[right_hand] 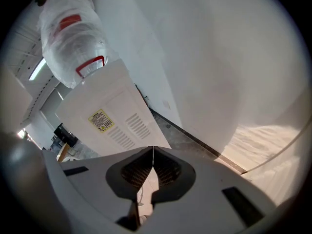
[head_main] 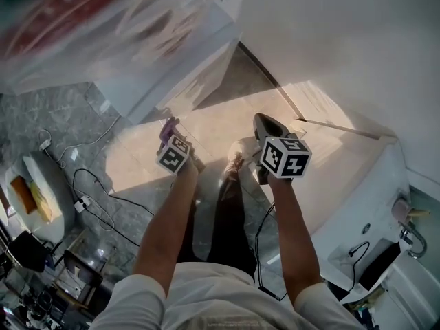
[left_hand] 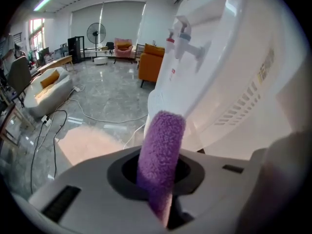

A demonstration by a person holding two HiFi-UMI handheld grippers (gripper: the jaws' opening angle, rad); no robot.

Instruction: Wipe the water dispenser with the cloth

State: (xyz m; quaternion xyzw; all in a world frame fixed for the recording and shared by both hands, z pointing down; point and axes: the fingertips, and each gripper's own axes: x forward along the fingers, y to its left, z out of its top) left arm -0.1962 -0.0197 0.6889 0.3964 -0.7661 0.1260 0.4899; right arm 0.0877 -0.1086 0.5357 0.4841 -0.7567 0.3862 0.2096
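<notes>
The left gripper (left_hand: pixel 158 194) has its jaws pressed tight on a purple cloth (left_hand: pixel 161 140). It holds the cloth by the bottom end, and the rest sticks up like a fat fuzzy roll. The right gripper (right_hand: pixel 153 155) has its jaws pressed together too, but there is nothing between them.

The cloth is up close to the white side of the water dispenser (left_hand: pixel 234 57). I cannot tell if it is touching yet. The little taps (left_hand: pixel 183 40) stick out higher up. From the right gripper view you see the dispenser's side with slits and a yellow label (right_hand: pixel 99 120), and the big bottle (right_hand: pixel 73 38) on top, wrapped in clear plastic.

I think the cloth is soft, light and floppy. It will bend when pushed, so holding it low and tight like this looks good, with lots of fuzz free to rub. The dispenser looks hard and smooth. It is tall with a heavy bottle on top, so rub gently and do not shove. The taps look easy to bump.
</notes>
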